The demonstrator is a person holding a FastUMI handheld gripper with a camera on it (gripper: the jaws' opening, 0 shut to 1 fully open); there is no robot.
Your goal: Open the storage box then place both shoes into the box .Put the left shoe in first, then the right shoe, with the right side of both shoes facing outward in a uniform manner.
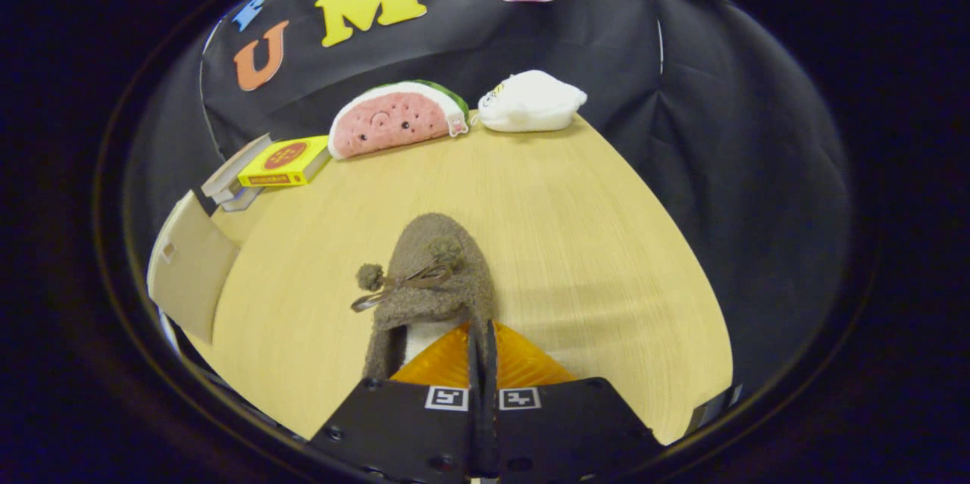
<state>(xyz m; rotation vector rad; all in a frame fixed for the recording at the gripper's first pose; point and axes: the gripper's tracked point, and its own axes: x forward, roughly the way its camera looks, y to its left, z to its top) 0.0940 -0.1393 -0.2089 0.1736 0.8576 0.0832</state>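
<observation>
A brown fuzzy shoe [439, 272] with two pom-poms and a bow points away from me over the wooden table [576, 226]. Its pale lining shows at the heel opening just ahead of my fingers. My gripper [482, 336] is shut, its two fingers pinching the right rim of the shoe's opening. A faint shadow lies on the table to the right of the shoe, so it may be slightly lifted. A beige panel [189, 272], possibly part of the storage box, stands at the table's left edge.
At the table's far side lie a watermelon-slice plush [394, 119] and a white plush [530, 101]. A yellow box [286, 162] on stacked books [231, 185] sits at the far left corner. Bare tabletop spreads to the right of the shoe.
</observation>
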